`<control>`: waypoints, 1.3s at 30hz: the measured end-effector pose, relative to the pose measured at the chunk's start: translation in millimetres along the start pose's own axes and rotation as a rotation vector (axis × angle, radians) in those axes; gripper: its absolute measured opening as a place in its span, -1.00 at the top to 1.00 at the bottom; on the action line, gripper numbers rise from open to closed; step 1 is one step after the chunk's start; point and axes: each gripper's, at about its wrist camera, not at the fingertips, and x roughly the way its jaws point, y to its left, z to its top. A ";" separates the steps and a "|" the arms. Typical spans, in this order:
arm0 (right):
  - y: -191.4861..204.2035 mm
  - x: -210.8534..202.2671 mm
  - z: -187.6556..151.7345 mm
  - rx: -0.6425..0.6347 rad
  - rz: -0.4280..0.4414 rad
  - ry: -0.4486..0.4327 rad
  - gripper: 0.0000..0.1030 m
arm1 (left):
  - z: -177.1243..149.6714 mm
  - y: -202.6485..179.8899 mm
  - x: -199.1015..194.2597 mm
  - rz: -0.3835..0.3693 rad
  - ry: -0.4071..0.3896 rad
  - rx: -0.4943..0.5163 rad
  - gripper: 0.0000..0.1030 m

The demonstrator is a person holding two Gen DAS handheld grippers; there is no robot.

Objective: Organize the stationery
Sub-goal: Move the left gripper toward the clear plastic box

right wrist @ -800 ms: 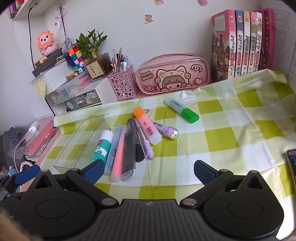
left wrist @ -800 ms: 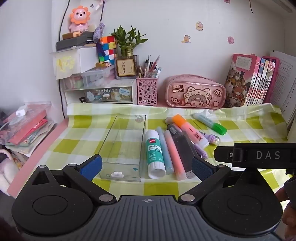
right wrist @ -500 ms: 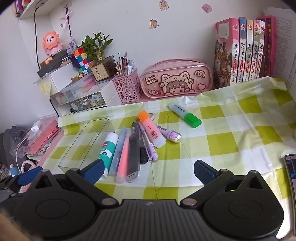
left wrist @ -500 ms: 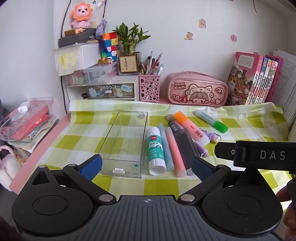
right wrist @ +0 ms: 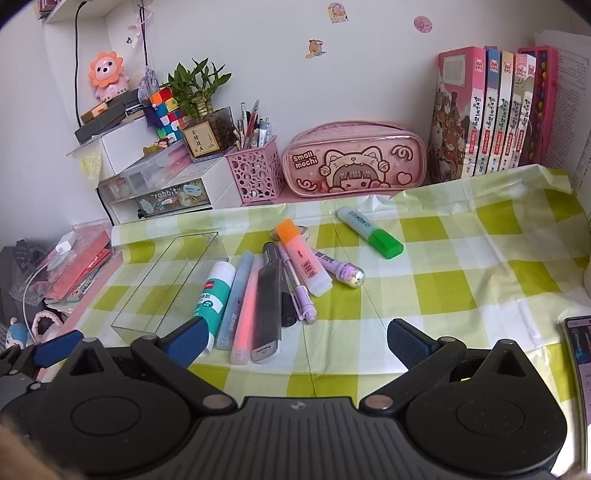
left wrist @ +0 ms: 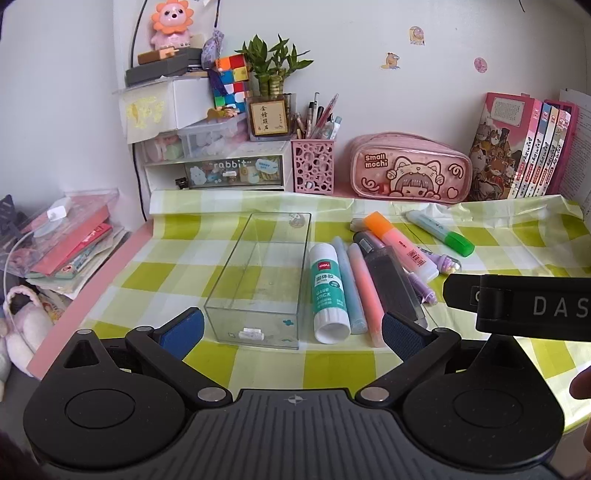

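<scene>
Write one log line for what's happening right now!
stage: start | left gripper: jaws open, empty | right gripper: jaws open, empty | clear box: empty | glue stick: beside box

Green-and-white checked tablecloth covers the desk. Far edge, against the wall: pink "Small mochi" pencil pouch, row of upright books at far right, loose printed pages just right of them. Far left: white drawer unit labelled "rabbit", colourful puzzle cube and potted bamboo plant on top, lion figure highest up. Wall stickers above the pouch. Left of the desk, off the cloth: clear bag of papers, plush toy below it. Phone edge at near right
</scene>
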 end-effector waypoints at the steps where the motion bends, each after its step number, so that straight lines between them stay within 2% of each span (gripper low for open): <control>1: 1.6 -0.8 0.1 -0.006 -0.009 -0.005 -0.97 | 0.1 0.9 0.4 0.002 0.000 0.000 -0.90; 18: 21.1 -0.5 1.0 -0.093 -0.108 -0.033 -0.97 | 1.7 10.0 9.5 0.011 0.015 -0.012 -0.90; 28: 24.8 1.7 -0.5 -0.100 -0.136 -0.029 -0.97 | 0.2 11.9 9.8 -0.010 0.005 -0.011 -0.90; 39: 27.5 -4.2 -6.2 -0.113 -0.121 -0.028 -0.97 | -6.7 10.8 15.8 0.003 0.003 -0.001 -0.90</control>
